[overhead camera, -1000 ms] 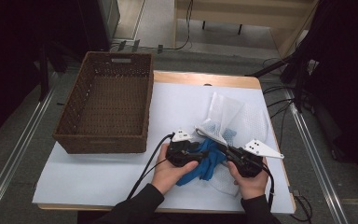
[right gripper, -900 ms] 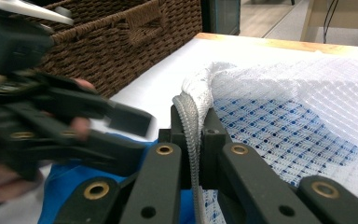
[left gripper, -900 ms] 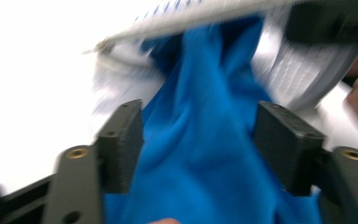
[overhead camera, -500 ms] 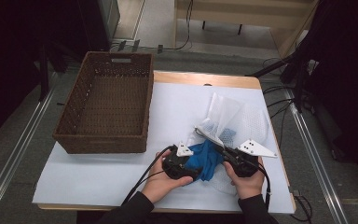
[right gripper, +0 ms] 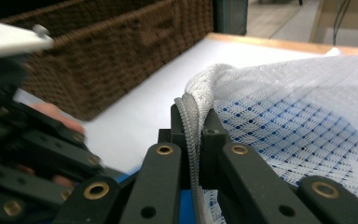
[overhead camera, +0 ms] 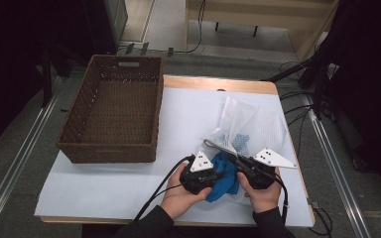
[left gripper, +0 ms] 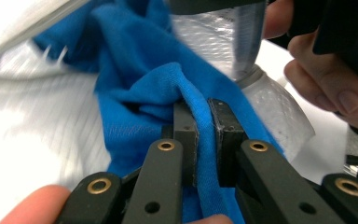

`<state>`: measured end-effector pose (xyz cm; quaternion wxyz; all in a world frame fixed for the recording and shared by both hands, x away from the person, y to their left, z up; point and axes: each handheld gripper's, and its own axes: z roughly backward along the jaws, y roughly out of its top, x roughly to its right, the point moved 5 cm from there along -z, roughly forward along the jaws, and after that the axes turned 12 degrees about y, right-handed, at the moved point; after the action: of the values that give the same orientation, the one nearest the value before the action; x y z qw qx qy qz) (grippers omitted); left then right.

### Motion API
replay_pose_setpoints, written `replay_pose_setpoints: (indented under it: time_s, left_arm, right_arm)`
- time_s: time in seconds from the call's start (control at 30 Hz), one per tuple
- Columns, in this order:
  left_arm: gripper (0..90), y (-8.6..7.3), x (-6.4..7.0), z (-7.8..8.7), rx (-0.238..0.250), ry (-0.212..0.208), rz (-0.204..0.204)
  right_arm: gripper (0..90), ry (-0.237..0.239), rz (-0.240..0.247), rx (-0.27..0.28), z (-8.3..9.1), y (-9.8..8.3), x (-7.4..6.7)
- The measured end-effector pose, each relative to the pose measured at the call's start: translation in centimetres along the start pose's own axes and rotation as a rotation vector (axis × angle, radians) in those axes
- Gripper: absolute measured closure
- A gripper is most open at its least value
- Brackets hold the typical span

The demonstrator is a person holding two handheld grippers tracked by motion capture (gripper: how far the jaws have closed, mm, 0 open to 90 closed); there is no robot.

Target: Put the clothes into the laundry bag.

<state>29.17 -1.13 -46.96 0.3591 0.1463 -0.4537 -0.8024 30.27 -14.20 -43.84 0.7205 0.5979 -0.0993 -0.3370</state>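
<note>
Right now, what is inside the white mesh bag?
Through the white mesh bag, blue cloth shows behind the netting, and part of it hangs out at the opening, pinched by the left gripper. Whether anything else lies deeper inside is hidden.

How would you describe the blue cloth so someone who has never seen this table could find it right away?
Start at the brown wicker basket on the white table's left half, then look right to the near edge. There the blue cloth lies bunched between the two hands, pinched by the left tongs. It is the one solid blue thing, beside a white mesh bag.
</note>
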Motion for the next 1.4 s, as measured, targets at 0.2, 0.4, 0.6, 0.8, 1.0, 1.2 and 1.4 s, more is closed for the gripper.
replay_pose_setpoints:
  time_s: [0.2,0.4,0.6,0.8,1.0,1.2,1.4]
  left_arm:
    - [80.9,2.2,-1.7,-1.0,0.166,0.087,0.181]
    - [53.6,-0.9,-1.5,-5.1,-0.062,-0.012,0.131]
    - [35.1,-0.7,-2.0,-1.5,0.042,-0.073,0.036]
    - [46.3,-1.5,-7.6,0.8,0.017,0.119,0.176]
    - [50.3,-3.1,-9.2,-0.6,-0.134,0.303,0.159]
    - [56.1,-2.6,-8.3,-2.1,-0.157,0.391,0.058]
    - [90.0,-2.6,-7.0,-2.0,-0.187,0.256,-0.005]
  right_arm:
    - [88.8,0.030,-0.013,0.036,0.5,0.9,-0.8]
    - [88.8,0.006,-0.053,-0.006,0.2,-0.4,0.8]
    - [88.9,-0.013,-0.050,-0.026,0.2,-0.9,1.2]
    - [88.9,-0.022,-0.053,-0.029,0.0,-1.1,1.5]
    - [88.9,-0.021,-0.043,-0.043,-0.4,-1.3,1.4]
    - [88.9,-0.022,-0.043,-0.042,-0.4,-1.5,1.6]
    - [88.8,-0.021,-0.045,-0.036,-0.2,-1.4,1.7]
